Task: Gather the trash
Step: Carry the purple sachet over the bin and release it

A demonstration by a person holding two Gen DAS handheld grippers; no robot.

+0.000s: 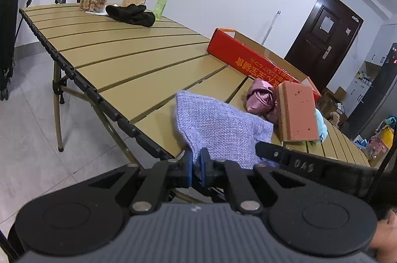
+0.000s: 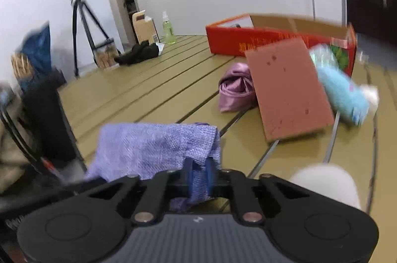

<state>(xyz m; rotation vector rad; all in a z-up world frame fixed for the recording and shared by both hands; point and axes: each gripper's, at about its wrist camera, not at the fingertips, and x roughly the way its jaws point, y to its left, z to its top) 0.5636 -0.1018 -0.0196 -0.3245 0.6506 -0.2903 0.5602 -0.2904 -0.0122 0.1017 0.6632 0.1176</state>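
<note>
Lavender woven burlap pouch (image 1: 218,129) is light and limp; left gripper (image 1: 196,167) and right gripper (image 2: 198,176) jaws pinch its six-o'clock edge.

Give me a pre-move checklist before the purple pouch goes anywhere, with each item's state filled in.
1. Left gripper clamped on purple woven pouch: ok.
2. Right gripper clamped on the pouch too: ok.
3. Pouch mouth held open: cannot tell.
4. Red cardboard box open-topped: ok.
5. Pink block, pink satin bundle and blue fluffy item still lying on the slatted table: not ok.
</note>
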